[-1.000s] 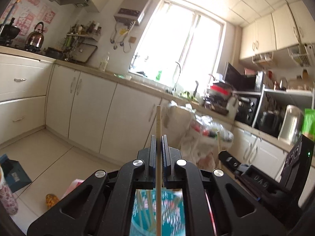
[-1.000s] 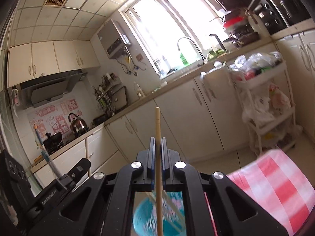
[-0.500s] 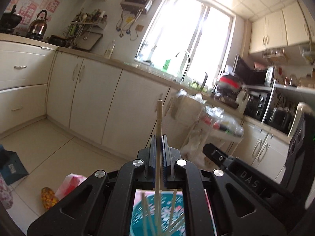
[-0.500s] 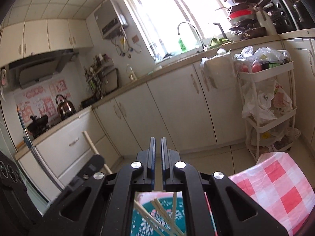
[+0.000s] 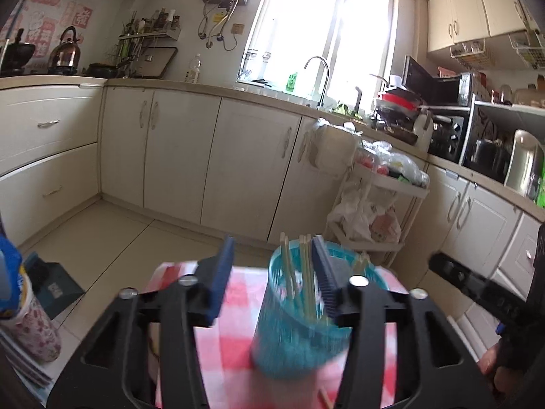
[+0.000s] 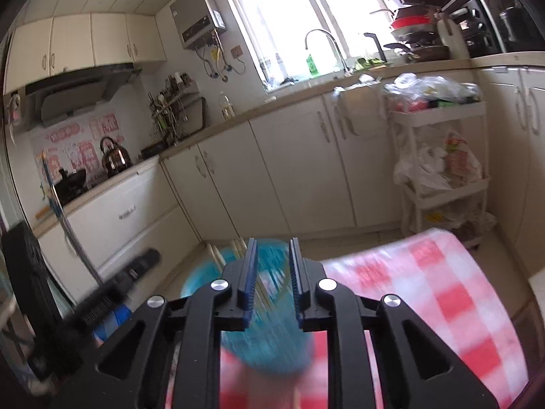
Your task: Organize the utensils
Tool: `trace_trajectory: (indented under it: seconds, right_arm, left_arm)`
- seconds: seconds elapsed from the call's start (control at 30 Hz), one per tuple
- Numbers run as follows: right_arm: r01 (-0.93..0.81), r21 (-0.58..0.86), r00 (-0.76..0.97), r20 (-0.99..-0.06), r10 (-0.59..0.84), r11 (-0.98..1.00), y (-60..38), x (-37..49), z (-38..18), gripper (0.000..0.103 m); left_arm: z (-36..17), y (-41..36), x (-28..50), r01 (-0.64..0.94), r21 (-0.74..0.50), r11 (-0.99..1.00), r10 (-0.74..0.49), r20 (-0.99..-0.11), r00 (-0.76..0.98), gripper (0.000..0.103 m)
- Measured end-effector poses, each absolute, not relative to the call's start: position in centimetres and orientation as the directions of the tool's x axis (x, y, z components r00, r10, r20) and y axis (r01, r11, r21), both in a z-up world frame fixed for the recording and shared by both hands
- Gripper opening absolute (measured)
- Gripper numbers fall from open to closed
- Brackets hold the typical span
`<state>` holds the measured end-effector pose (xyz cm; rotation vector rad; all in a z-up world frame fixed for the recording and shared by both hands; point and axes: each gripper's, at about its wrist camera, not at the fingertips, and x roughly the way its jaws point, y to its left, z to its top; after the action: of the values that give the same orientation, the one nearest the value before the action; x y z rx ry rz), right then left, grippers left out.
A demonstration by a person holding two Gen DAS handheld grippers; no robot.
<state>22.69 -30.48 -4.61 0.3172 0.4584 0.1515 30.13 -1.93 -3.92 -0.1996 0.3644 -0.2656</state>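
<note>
Chopsticks [image 5: 305,277] upright in teal holder [image 5: 299,334]

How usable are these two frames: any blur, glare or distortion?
Left wrist view: window blown out, teal cup and chopsticks slightly smeared, cabinets bowed by fisheye. Right wrist view: cup and checked cloth heavily motion-blurred; background sharp.

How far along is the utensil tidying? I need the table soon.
Done: several chopsticks stand in the blue holder on the checked cloth. In hand: nothing; the left tool and right tool are both opening, empty. Left: one stick seems to lie on the cloth by the holder.
</note>
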Motion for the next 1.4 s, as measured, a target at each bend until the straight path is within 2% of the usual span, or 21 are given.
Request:
trace_trajectory:
  seconds: [0.13,0.23,0.33,0.43,0.5,0.63,1.03,1.4]
  right_arm:
    - [-0.052,0.288,0.813,-0.544,0.208,0.956,-30.7,19.1,-9.4,0.020]
    - [-0.016,0.292,0.743,-0.637,0.207,0.956,-31.0,18.0,-12.7,0.020]
    - [0.019,0.295,0.706,-0.681,0.196,0.955,-31.2,17.4,-14.3,0.020]
    - [0.026,0.294,0.699,-0.688,0.193,0.956,-31.4,16.7,-14.7,0.021]
    - [0.041,0.299,0.702,-0.688,0.185,0.953,-31.9,16.2,-14.9,0.029]
    - [0.057,0.315,0.700,-0.689,0.187,0.947,-32.7,15.7,-15.1,0.030]
    - [0.069,0.360,0.720,-0.663,0.204,0.930,-34.5,14.4,-14.5,0.036]
    - [0.066,0.369,0.723,-0.658,0.211,0.927,-34.9,14.3,-14.3,0.041]
  left_arm:
    - [-6.7,-2.1,26.2,0.228,-0.205,0.952,-0.294,-0.392,0.872,0.063]
    - [-9.3,-2.9,24.6,0.247,-0.200,0.948,-0.314,-0.469,0.826,0.065]
    - [-12.0,-4.4,24.0,0.252,-0.186,0.950,-0.313,-0.563,0.765,0.066]
    - [-13.9,-6.2,24.2,0.257,-0.178,0.950,-0.310,-0.636,0.706,0.066]
    - [-15.2,-7.5,24.3,0.256,-0.155,0.954,-0.291,-0.684,0.669,0.066]
    - [-17.1,-9.5,24.2,0.236,-0.094,0.967,-0.226,-0.742,0.631,0.066]
    - [-18.1,-13.1,24.1,0.266,0.025,0.964,-0.143,-0.793,0.593,0.066]
    - [-18.4,-13.7,24.5,0.269,0.021,0.963,-0.141,-0.809,0.570,0.068]
